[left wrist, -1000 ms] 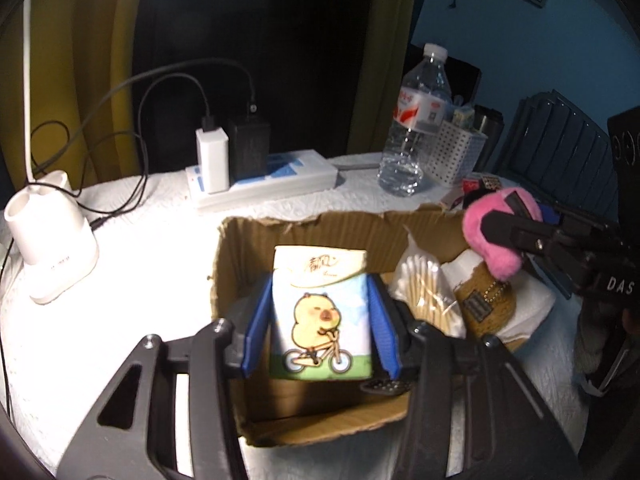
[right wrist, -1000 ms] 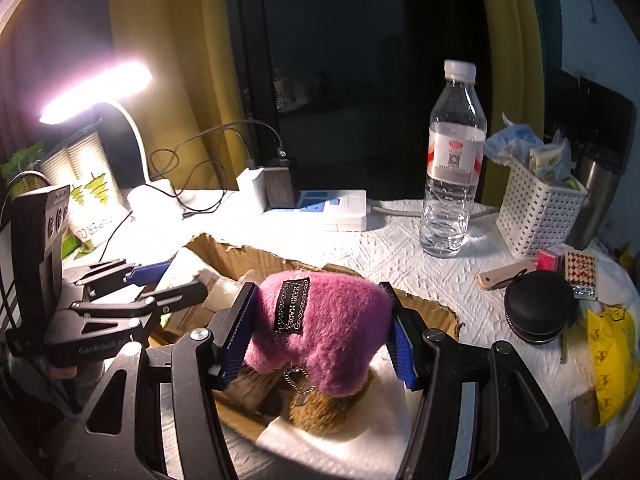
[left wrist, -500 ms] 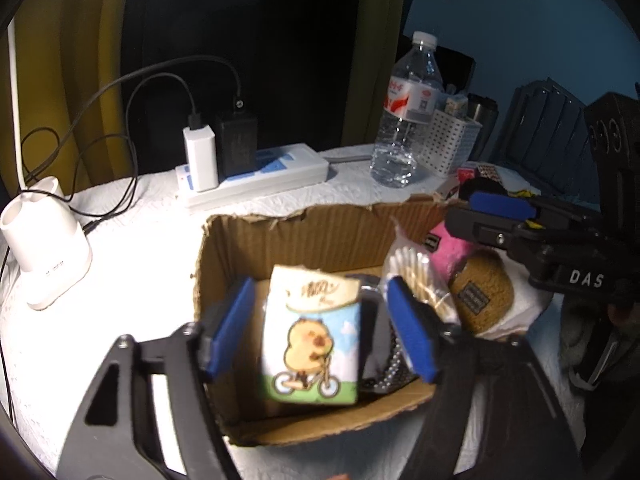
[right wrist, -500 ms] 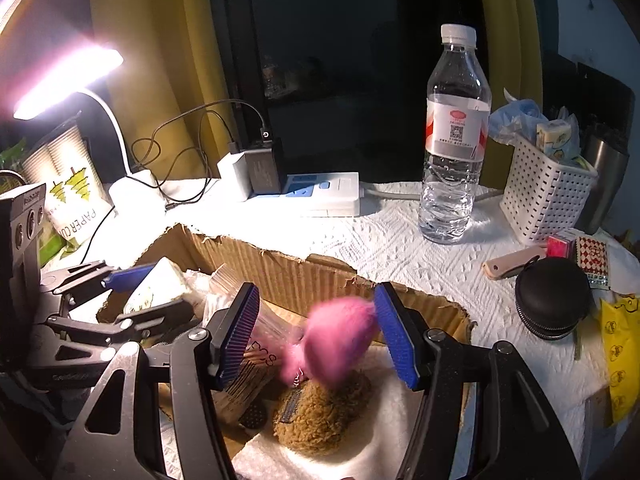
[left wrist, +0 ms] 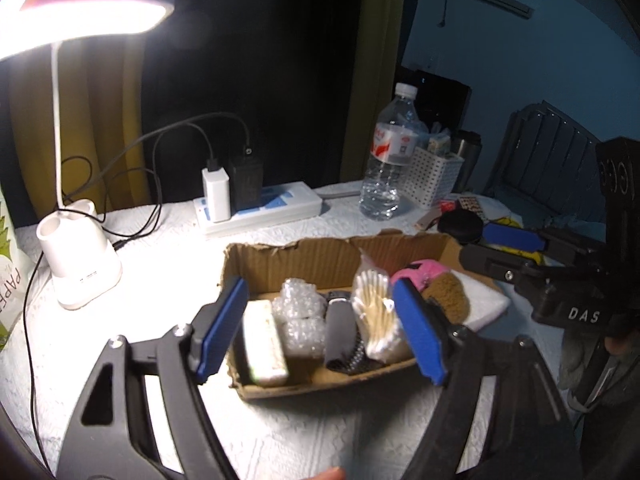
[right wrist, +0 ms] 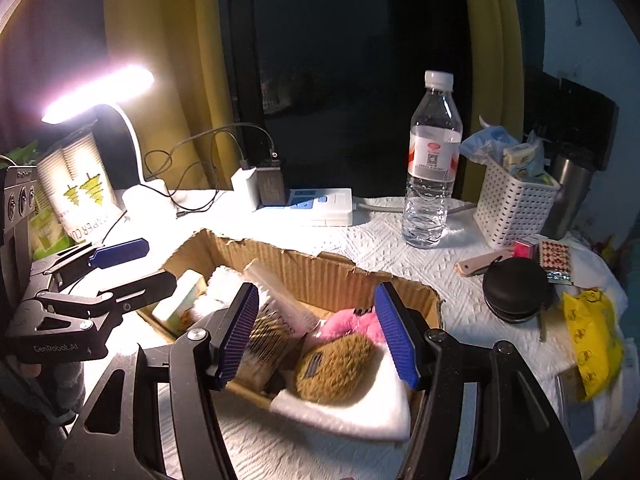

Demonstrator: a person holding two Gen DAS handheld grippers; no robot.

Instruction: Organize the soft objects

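Inside the cardboard box (left wrist: 320, 256) lie the soft things: the tissue pack (left wrist: 264, 342) at the left end, the pink plush (right wrist: 352, 326) and brown plush (right wrist: 336, 372) at the right end on a white pad (right wrist: 360, 412). Between them sit bubble wrap (left wrist: 300, 312) and a bag of cotton swabs (left wrist: 374, 316).

The likeliest slip, I judge, is the white pad: it overhangs the box's near wall, so a nudge from a gripper could drag both plush toys out. The tissue pack stands on edge against the wall and could tip.

The left gripper (left wrist: 320, 330) hangs over the box with its blue pads spread wide, holding nothing, touching nothing I can see. The right gripper (right wrist: 316, 336) is likewise spread wide above the plush toys, empty; whether a pad brushes the fur is unclear.
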